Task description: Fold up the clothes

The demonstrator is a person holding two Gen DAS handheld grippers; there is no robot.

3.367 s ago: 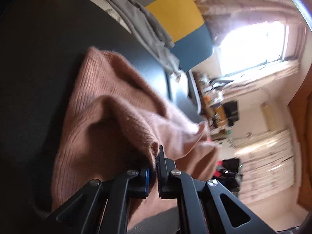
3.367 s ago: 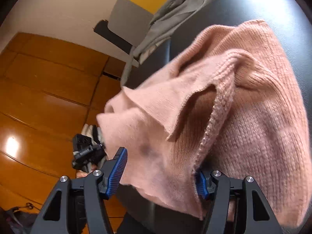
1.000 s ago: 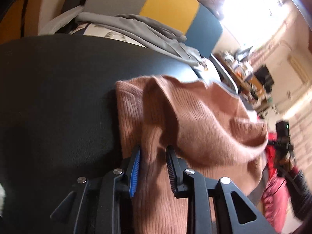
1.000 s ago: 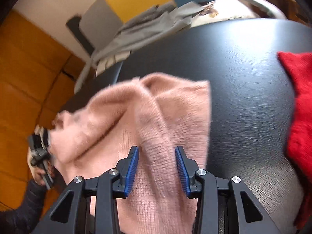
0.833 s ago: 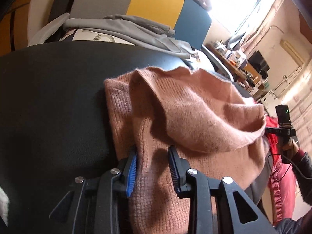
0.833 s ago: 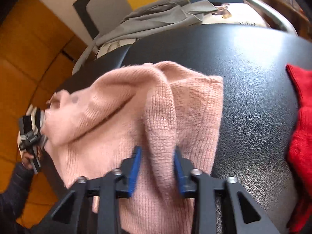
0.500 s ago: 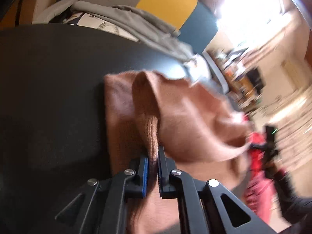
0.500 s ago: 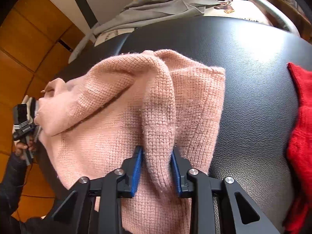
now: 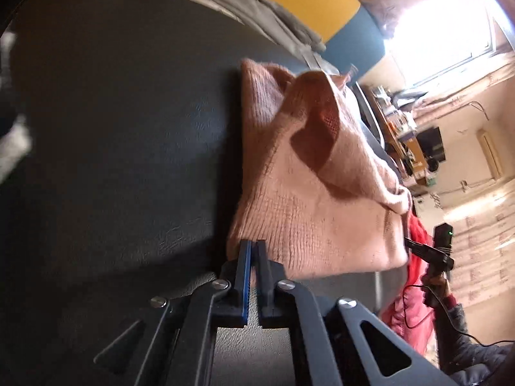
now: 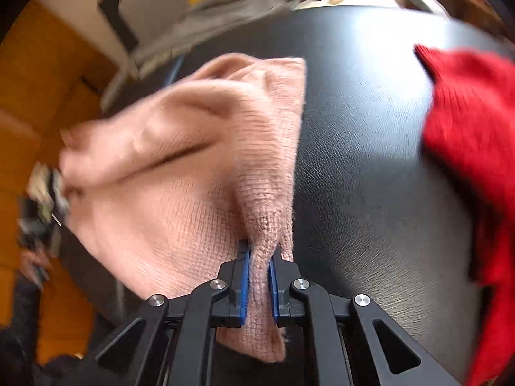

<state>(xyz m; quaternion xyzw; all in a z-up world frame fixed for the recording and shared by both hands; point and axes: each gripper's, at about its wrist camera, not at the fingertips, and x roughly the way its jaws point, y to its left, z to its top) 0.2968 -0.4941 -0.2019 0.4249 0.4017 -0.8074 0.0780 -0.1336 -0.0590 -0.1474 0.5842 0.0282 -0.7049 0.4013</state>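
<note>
On black tabletop (image 10: 370, 160), pink sweater (image 10: 193, 177) edges pinched between both grippers' closed fingers (image 10: 244, 276).

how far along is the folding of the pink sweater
Early to midway. Done: the pink sweater lies partly doubled over on the black table. In hand: the left gripper and right gripper are each shut on a pinch of its near edge, the right one's jaws having just been closing. Left: carrying that fold over and flattening it; the red garment lies unfolded beside it.
</note>
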